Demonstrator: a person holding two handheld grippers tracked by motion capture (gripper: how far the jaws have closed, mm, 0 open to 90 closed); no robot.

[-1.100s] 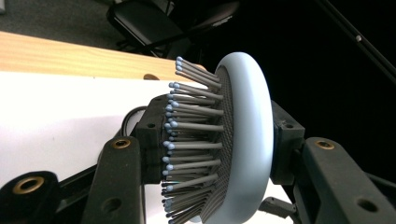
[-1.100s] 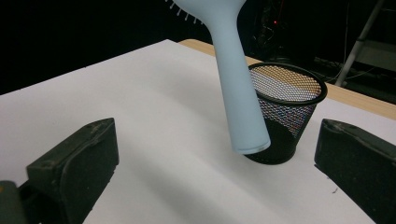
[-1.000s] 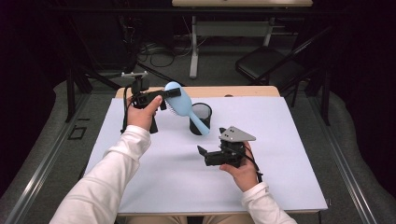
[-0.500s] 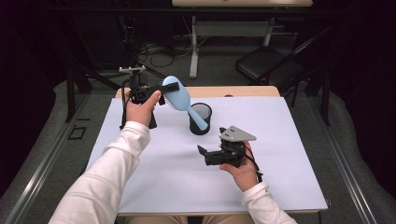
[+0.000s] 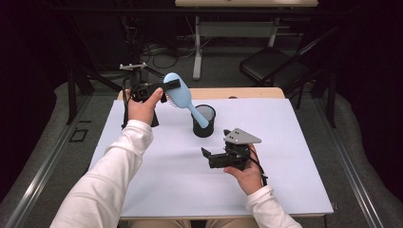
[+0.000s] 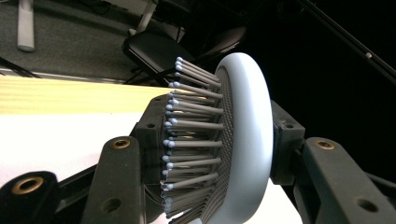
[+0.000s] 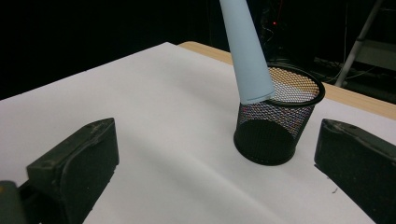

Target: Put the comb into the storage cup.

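Overhead, left hand-held gripper clamps hairbrush above mesh cup; right hand-held gripper released nearby.

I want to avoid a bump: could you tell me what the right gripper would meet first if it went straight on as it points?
Probably the black mesh cup, centred between the open right gripper jaws; depth is uncertain.

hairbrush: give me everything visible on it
The hairbrush is pale blue, looks like plastic, with an oval paddle head and a tapered handle. Grey bristles with small rounded tips stand out of a dark dotted pad. The left claw clamps the head, one jaw on the bristle side and one on the smooth back. It is held in the air, tilted, handle end pointing down at the rim of the black mesh cup; contact with the cup can't be told.
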